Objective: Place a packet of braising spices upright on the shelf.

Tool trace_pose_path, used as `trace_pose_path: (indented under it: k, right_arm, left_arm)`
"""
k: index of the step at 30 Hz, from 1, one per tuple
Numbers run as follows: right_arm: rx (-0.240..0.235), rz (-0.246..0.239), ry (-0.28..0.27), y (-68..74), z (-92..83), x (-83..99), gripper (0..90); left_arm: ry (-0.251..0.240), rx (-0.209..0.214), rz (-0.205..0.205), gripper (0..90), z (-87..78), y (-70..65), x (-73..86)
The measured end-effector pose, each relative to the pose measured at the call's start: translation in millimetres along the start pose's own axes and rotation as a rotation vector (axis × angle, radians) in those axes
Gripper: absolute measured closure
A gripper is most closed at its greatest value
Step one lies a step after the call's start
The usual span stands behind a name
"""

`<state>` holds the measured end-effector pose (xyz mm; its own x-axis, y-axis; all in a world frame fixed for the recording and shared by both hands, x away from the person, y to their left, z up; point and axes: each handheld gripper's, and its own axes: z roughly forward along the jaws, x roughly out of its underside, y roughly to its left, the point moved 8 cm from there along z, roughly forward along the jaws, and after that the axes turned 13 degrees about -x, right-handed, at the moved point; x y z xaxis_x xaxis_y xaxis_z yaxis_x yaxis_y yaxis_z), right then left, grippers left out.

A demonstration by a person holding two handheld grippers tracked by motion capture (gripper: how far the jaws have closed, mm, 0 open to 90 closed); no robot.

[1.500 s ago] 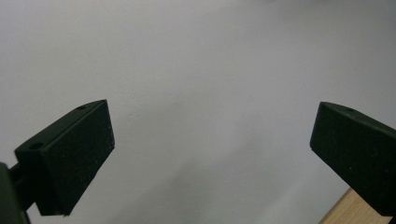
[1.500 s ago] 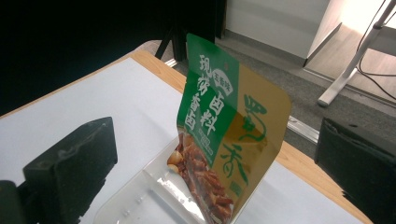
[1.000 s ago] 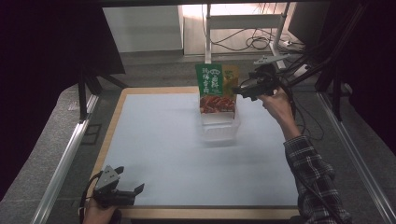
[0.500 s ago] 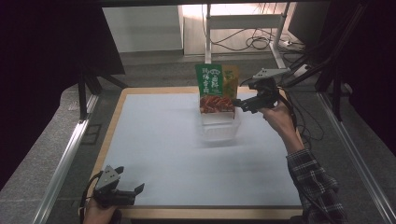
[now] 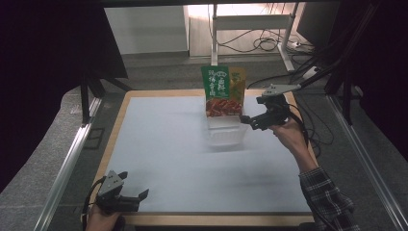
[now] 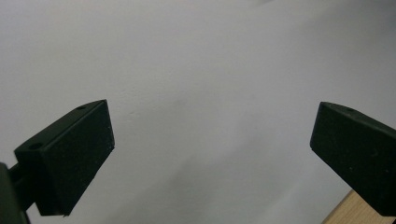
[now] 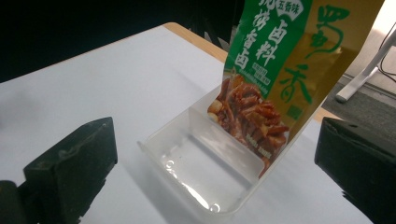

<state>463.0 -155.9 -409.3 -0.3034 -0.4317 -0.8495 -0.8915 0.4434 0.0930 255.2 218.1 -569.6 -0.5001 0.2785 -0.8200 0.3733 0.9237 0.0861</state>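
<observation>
A green and yellow food packet (image 5: 223, 91) (image 7: 275, 70) stands upright at the far end of a clear plastic tray (image 5: 226, 131) (image 7: 205, 172) on the white table mat (image 5: 168, 144). My right gripper (image 5: 247, 120) (image 7: 212, 168) is open, just right of the tray, jaws wide apart with nothing between them. My left gripper (image 5: 130, 195) (image 6: 212, 154) rests open at the near left edge of the mat, over bare white surface.
The mat lies on a wooden board (image 5: 115, 130) with metal rails (image 5: 67, 163) on both sides. Cables (image 5: 269, 45) lie on the floor behind the table. A dark screen (image 5: 53, 53) stands at the left.
My right gripper has drawn back from the packet, down and to the right, and now sits beside the tray. The packet stays standing. The left gripper has not moved.
</observation>
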Motion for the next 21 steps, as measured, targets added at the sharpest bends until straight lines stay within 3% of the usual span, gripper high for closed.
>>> trace_pose_path:
  k: [21]
  right_arm:
    - [-0.003,0.004,0.034,32.9,-13.6,52.3,0.0]
  left_arm:
    - [0.005,-0.001,-0.001,0.0,0.6,0.1,0.2]
